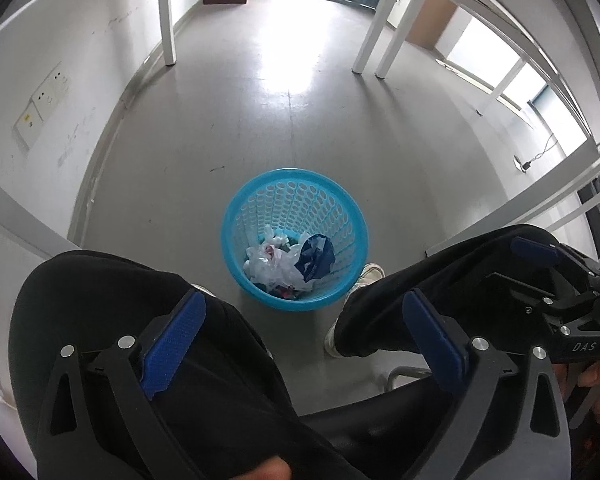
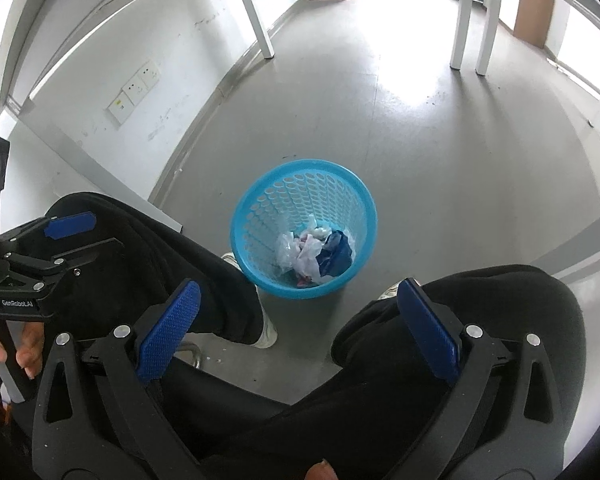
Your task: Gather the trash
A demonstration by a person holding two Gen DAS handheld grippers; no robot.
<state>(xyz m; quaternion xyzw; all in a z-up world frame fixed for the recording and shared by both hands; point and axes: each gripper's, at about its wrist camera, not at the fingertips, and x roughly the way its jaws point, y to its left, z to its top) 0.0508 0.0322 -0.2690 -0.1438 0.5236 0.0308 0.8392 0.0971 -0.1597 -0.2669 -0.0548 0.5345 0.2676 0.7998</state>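
Observation:
A blue perforated trash basket (image 1: 260, 204) stands on the grey floor between the person's knees; it also shows in the right wrist view (image 2: 260, 208). Inside lie crumpled white plastic (image 1: 270, 264) and a dark blue wrapper (image 1: 316, 256), seen too in the right wrist view (image 2: 336, 256). My left gripper (image 1: 304, 312) is open and empty above the lap, short of the basket. My right gripper (image 2: 298, 300) is open and empty, likewise held above the lap. Each gripper shows at the other view's edge (image 1: 540, 272) (image 2: 66, 244).
The person's black-trousered legs (image 1: 100, 300) (image 2: 500, 312) and white shoes (image 2: 268, 332) flank the basket. White table legs (image 1: 168, 20) (image 2: 464, 16) stand further off. A white wall with sockets (image 2: 134, 92) runs along the left. A chair base (image 1: 404, 376) is below.

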